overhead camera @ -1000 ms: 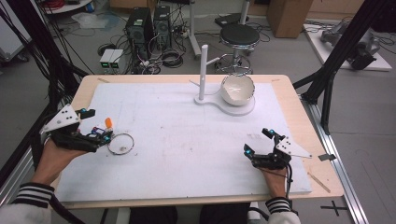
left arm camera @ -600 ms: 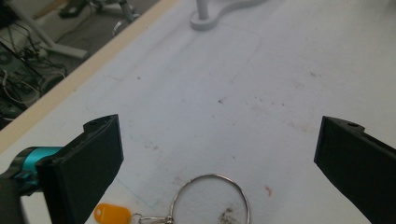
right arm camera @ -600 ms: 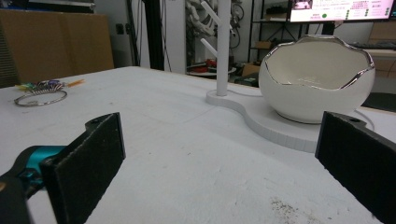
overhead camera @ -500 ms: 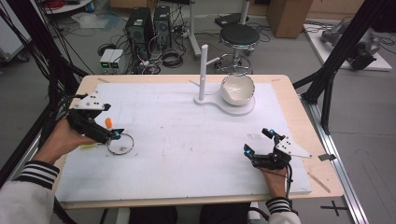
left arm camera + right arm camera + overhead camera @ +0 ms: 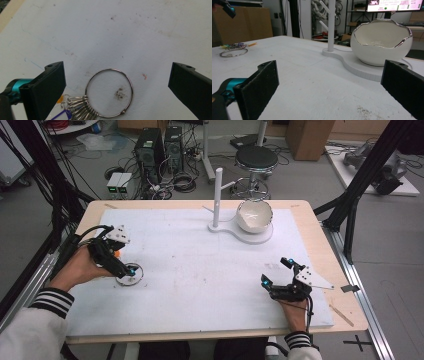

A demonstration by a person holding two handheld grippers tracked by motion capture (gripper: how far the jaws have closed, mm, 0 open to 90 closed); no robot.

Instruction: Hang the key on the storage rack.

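Keyring (image 5: 109, 93) lay flat on the white mat (image 5: 200, 270) near its left edge, a wire loop with a bunch of small clips and tags at its near side. Over the last second the left gripper (image 5: 125, 268) had swung in from beside the loop and tipped nose-down, so that it now stood right above it, jaws wide apart and straddling the ring in the left gripper view, nothing yet between them. That move read as the approach to a pick: the likely next step was a short drop and a close on the thin wire, which could slip from flat pads. The right gripper (image 5: 274, 273) had stayed put near the mat's right front, jaws also spread and empty, aimed at the white stand (image 5: 218, 195) and bowl (image 5: 380, 42), well apart from both
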